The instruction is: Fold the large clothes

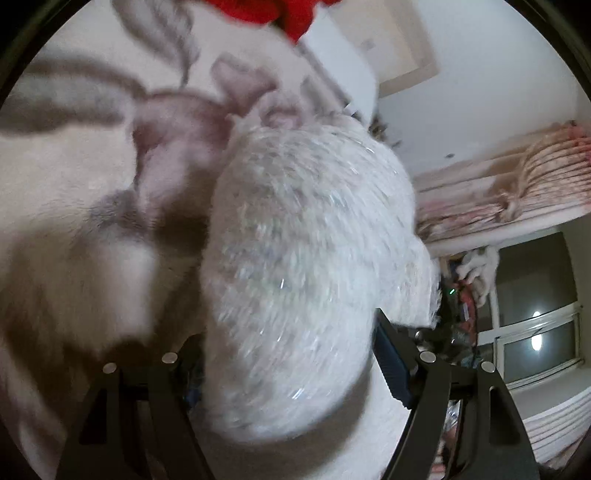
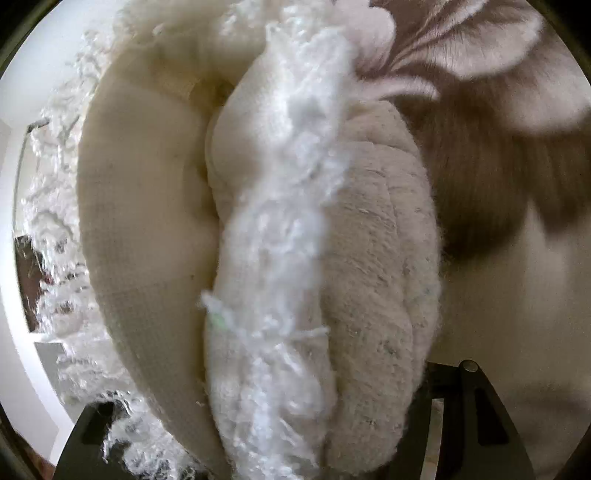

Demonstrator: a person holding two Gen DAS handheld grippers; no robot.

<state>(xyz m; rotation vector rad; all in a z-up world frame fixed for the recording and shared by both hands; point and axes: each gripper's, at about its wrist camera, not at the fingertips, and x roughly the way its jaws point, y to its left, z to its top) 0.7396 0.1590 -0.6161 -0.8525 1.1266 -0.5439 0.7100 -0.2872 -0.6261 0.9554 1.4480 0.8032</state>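
Only leftward: red cloth (image 1: 273, 14), window (image 1: 535, 317).

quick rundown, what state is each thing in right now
left gripper: closed on a thick bunch of the fluffy white garment
right gripper: closed on a bunched roll of the garment
garment: gathered, unfolded, lifted over the bed cover
flower-print bed cover: spread flat
curtain: drawn aside, bunched

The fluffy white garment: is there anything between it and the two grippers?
No. In the left wrist view the fluffy white garment fills the gap of the left gripper. In the right wrist view a thick bunch of it fills the right gripper. Nothing else shows between them.
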